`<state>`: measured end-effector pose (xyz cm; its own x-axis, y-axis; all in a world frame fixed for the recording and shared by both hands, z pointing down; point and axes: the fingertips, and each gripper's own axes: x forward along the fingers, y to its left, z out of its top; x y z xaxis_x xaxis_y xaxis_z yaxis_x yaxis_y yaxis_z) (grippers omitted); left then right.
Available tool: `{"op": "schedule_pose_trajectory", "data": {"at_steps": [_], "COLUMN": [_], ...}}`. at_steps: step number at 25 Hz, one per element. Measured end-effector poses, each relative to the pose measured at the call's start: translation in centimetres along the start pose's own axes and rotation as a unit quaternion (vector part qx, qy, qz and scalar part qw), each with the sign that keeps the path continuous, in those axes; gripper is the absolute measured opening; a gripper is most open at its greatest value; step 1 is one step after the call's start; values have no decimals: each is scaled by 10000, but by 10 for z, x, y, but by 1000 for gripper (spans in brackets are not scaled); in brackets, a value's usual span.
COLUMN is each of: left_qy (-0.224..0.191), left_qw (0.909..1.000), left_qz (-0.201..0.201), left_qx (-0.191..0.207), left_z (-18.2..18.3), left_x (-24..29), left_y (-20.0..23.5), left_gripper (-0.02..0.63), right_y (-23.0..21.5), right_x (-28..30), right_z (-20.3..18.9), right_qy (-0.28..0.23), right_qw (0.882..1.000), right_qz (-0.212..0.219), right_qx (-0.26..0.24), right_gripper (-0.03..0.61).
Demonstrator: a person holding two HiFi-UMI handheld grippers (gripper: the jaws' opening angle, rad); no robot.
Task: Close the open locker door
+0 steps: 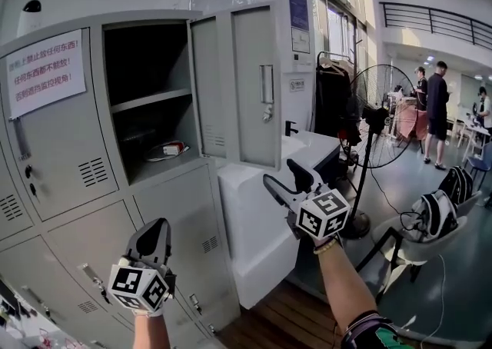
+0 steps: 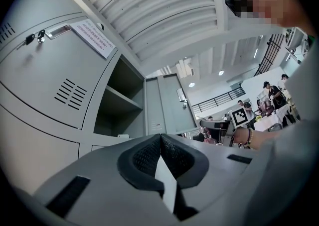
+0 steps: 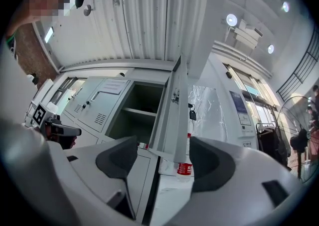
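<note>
The grey locker bank [image 1: 84, 217] has one open compartment [image 1: 150, 101] in its upper row. Its door [image 1: 244, 82] is swung out to the right, with a key hanging at the handle [image 1: 267, 113]. My right gripper [image 1: 283, 176] is open, just below and to the right of the door's lower edge. In the right gripper view the door's edge [image 3: 172, 115] stands in line with the gap between the open jaws [image 3: 164, 158], apart from them. My left gripper [image 1: 157, 226] is low at the left, shut with nothing in it; its pads [image 2: 149, 153] meet.
A small red-and-white item [image 1: 173, 149] lies on the open locker's lower shelf. A white counter [image 1: 254, 217] stands right of the lockers with a red-labelled bottle [image 3: 184, 165] on it. A standing fan [image 1: 380, 121], a chair with a backpack [image 1: 434, 213] and people [image 1: 437, 109] are further right.
</note>
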<state>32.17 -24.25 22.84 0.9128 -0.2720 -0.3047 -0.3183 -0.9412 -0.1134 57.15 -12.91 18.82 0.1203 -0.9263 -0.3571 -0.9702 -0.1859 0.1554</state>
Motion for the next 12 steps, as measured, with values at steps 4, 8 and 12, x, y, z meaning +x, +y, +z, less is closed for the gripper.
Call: {"op": "schedule_pose_trajectory", "data": {"at_steps": [4,8,12], "left_qy": [-36,8,117], "left_qw": [10000,9999,9997], "left_qz": [51,97,199], "left_qx": [23,45,26], "left_z": [-1,-7,-10], "left_x": [2,1,-1], "left_y": [1,3,6], "left_gripper": [21,21,21], "right_y": [-7,-9,-17], "right_x": [11,19,22], "right_z": [4,2,1], "right_qy": [-47,-66,-147], "right_qw": [10000,10000,9998], "right_qz": [13,40,-92], "right_qx": [-46,2,61], "right_gripper": [301,279,219]}}
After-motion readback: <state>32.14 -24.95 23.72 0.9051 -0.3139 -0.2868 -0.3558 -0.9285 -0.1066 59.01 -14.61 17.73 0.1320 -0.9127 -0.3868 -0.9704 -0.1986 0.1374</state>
